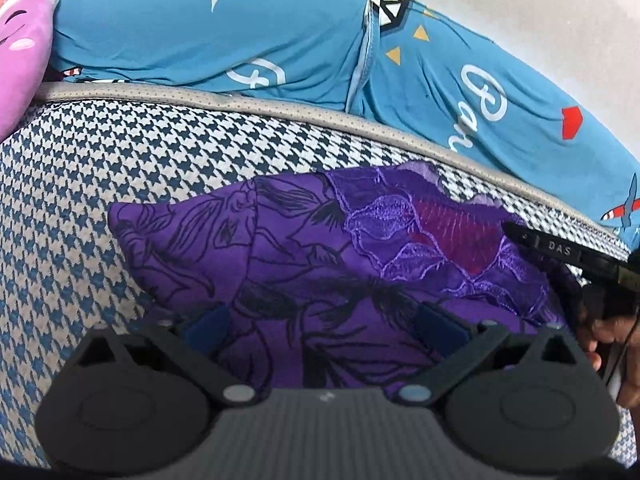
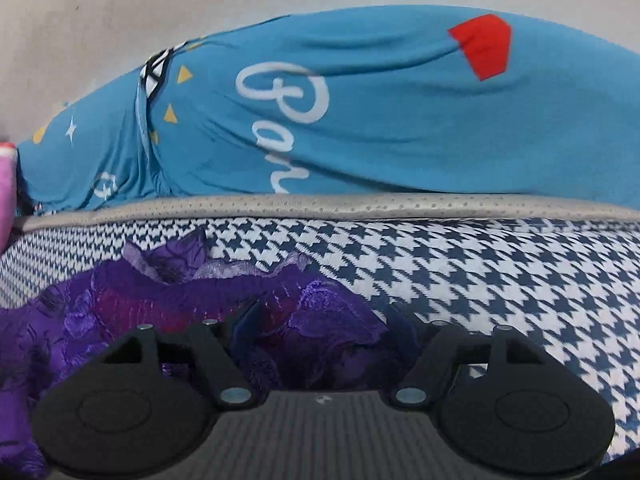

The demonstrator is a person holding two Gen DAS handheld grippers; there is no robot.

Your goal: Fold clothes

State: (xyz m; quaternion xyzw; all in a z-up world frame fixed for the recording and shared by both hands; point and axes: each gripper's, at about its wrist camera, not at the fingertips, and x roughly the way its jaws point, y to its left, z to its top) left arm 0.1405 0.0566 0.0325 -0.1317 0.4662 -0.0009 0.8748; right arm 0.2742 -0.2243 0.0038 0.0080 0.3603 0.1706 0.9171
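A purple garment (image 1: 280, 264) with dark line embroidery and a lace patch lies on the houndstooth bed cover (image 1: 80, 184). My left gripper (image 1: 324, 324) is open low over its near part, and the blue pads (image 1: 208, 324) stand wide apart with cloth between them. My right gripper (image 2: 326, 322) is open over the crumpled lace edge of the garment (image 2: 168, 292), with bunched cloth between its fingers. In the left wrist view the right gripper's black finger (image 1: 560, 248) reaches over the garment's right side, held by a hand (image 1: 608, 332).
Blue printed pillows (image 1: 240, 36) lie along the back against a pale wall, behind a grey piped mattress edge (image 2: 320, 204). A pink plush toy (image 1: 24, 48) sits at the far left. Bare houndstooth cover (image 2: 500, 280) extends to the right of the garment.
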